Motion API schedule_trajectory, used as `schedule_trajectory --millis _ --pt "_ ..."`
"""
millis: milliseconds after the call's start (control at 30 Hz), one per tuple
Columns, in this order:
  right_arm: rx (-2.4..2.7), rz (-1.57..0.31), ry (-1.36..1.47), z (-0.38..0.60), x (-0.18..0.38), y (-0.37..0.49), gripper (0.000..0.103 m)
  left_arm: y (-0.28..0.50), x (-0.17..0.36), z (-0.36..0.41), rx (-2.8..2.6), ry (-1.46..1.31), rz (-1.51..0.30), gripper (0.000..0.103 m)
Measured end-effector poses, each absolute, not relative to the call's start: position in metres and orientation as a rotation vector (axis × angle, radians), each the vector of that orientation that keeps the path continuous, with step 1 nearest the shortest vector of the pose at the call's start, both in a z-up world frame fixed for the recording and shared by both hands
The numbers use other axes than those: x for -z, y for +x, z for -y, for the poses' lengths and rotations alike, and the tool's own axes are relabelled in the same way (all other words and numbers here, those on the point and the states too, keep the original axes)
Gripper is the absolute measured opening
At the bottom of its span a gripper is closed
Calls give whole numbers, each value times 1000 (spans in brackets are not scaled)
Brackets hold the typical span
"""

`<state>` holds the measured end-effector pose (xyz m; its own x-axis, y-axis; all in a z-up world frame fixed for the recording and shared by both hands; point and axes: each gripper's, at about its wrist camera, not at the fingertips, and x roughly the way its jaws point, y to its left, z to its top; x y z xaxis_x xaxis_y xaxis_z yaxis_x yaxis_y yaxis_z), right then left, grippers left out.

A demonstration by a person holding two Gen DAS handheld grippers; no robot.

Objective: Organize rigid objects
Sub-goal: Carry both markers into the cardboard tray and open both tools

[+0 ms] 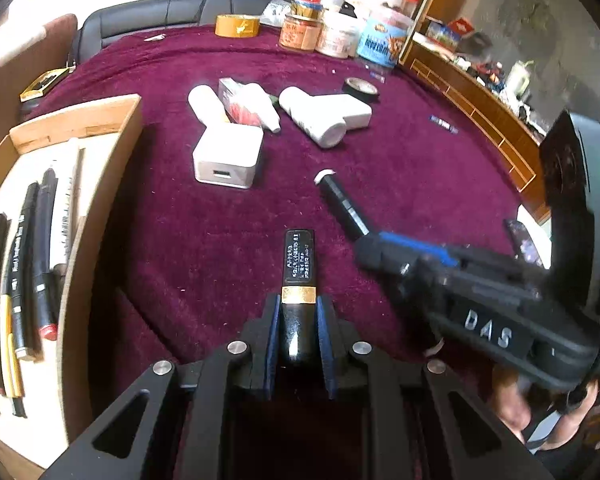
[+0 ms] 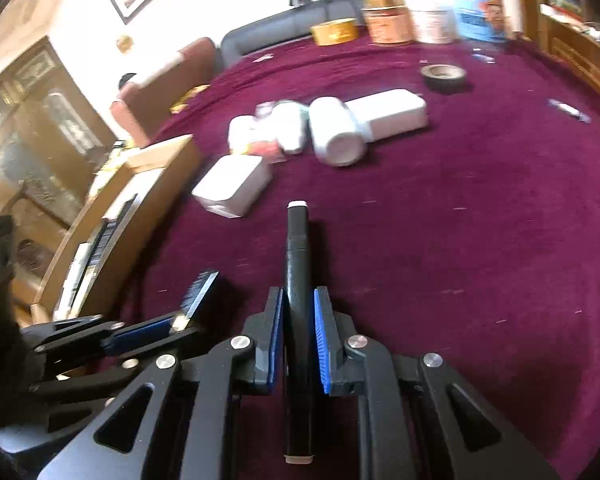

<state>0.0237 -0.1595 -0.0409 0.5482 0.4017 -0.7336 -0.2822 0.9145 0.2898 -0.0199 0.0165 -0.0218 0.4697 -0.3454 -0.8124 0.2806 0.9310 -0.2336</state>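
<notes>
My left gripper (image 1: 298, 312) is shut on a black lipstick tube with a gold band (image 1: 299, 276), held above the purple cloth. My right gripper (image 2: 298, 312) is shut on a black marker with white ends (image 2: 298, 264). In the left wrist view the right gripper (image 1: 374, 248) and its marker (image 1: 342, 204) show at right. In the right wrist view the left gripper (image 2: 176, 324) and lipstick (image 2: 200, 292) show at lower left. A wooden box (image 1: 100, 184) at left holds several pens and markers (image 1: 32, 264).
A white charger cube (image 1: 228, 156), white bottles (image 1: 312, 116), a white adapter (image 1: 352, 110) and a red packet (image 1: 242, 106) lie mid-table. Black tape roll (image 1: 362, 89), yellow tape roll (image 1: 237, 25) and jars (image 1: 338, 34) stand at the back. A wooden cabinet (image 1: 480, 92) is right.
</notes>
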Motion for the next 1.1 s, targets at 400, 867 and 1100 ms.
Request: schedule_trajectory --millis 400,867,1100 --pt "-549 -870 172 124 18 12 15 -26 -18 -71 349 -213 -931 18" --pt "-761 -869 138 33 -5 27 15 -26 -24 -190 81 -328 -861 18" --pt "-782 -908 116 -9 3 47 15 -18 -9 -217 4 -331 -877 18"
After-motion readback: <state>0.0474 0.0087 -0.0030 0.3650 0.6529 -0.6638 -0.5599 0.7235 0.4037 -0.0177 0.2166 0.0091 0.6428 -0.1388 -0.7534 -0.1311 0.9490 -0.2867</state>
